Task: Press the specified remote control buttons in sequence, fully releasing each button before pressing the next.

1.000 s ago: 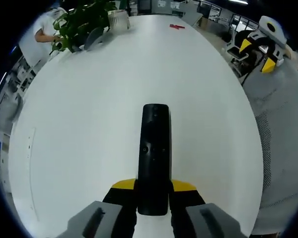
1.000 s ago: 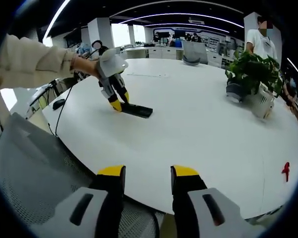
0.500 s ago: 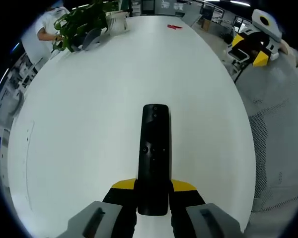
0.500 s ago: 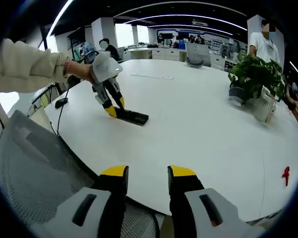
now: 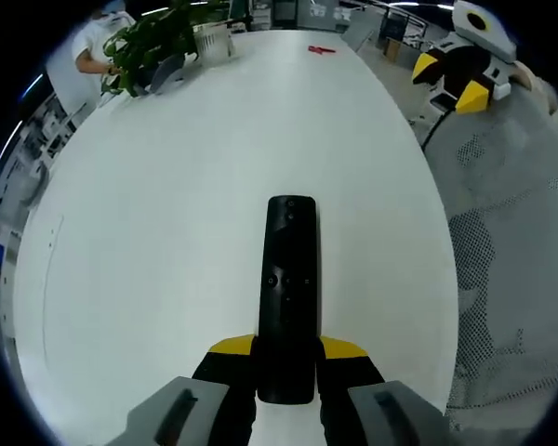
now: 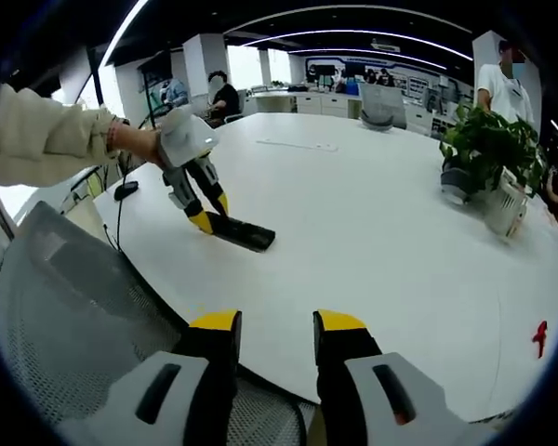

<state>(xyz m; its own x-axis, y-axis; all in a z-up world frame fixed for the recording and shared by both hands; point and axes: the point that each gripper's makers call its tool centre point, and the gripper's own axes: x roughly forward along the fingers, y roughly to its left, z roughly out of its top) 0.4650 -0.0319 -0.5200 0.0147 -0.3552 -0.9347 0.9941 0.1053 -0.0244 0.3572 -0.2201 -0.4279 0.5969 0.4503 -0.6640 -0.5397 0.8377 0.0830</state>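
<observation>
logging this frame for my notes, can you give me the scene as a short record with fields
surface: white oval table
remote: black remote control lying flat on the table, near end between the left tongs
left tongs: shut on the remote; also seen across the table
right tongs: open, empty, over the table edge above a mesh chair
other items: potted plant, small red object
</observation>
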